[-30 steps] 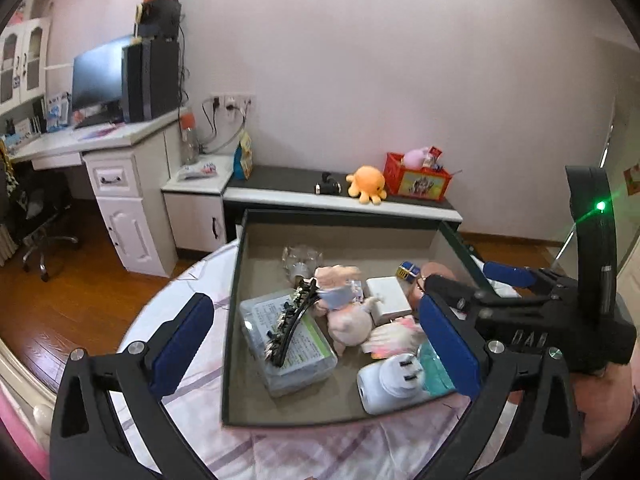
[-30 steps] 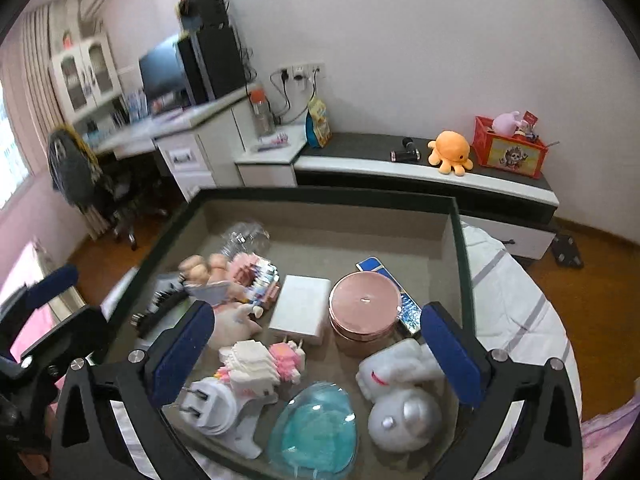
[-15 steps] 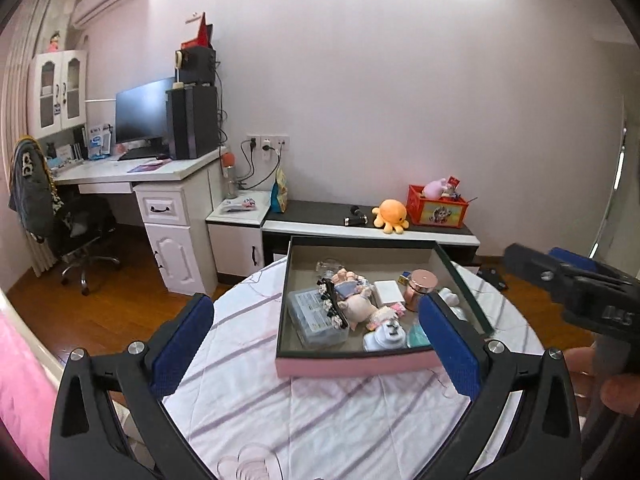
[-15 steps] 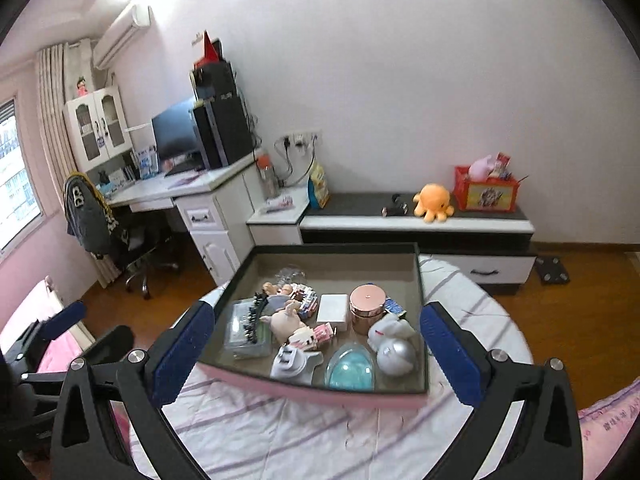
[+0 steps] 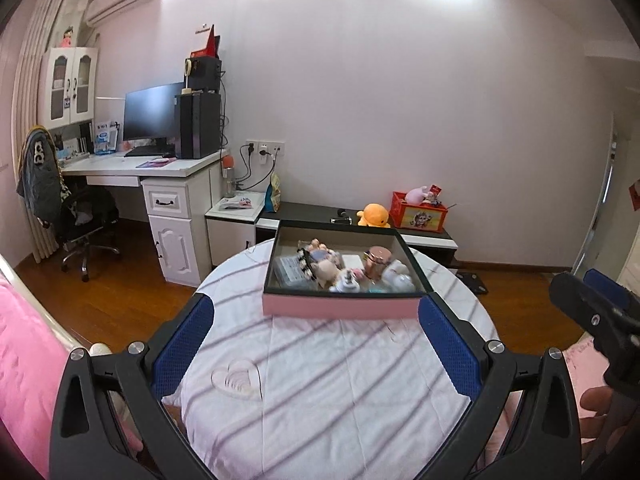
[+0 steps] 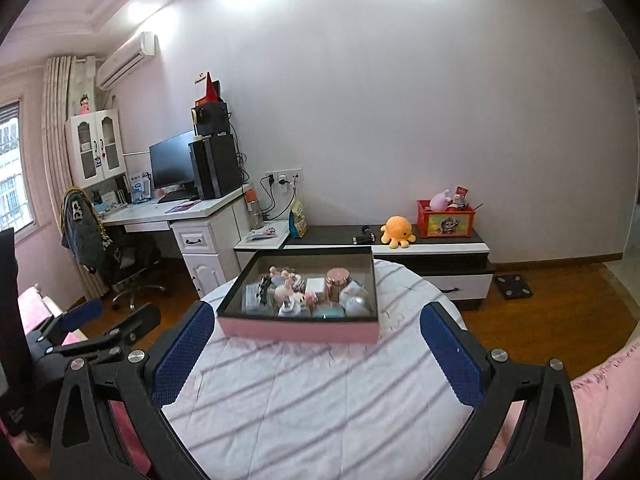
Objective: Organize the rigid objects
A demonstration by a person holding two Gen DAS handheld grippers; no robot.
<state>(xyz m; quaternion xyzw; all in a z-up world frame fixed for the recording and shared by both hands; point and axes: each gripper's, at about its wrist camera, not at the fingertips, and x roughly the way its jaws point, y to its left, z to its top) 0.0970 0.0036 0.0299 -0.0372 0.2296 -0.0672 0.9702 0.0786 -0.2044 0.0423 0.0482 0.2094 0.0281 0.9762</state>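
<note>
A pink box with a dark rim (image 5: 340, 309) (image 6: 300, 330) stands at the far side of a round table with a white striped cloth (image 5: 320, 380) (image 6: 312, 392). It holds several small items: a rose metal tin (image 5: 378, 259) (image 6: 338, 278), a white box (image 5: 352, 261), a clear case (image 5: 286, 270), toy figures. My left gripper (image 5: 316, 344) and right gripper (image 6: 314, 350) are open and empty, well back from the box over the table's near side. The right gripper also shows in the left wrist view (image 5: 596, 320), the left one in the right wrist view (image 6: 92, 328).
A white desk (image 5: 144, 170) with a monitor and computer tower and an office chair (image 5: 80, 216) stand at the left. A low cabinet (image 6: 420, 244) behind the table carries an orange octopus plush (image 6: 396, 230) and a red box. Pink bedding lies at both sides.
Both grippers have pulled far back and up from just over the box. The whole table and room have come into view. Both stay open and empty.
</note>
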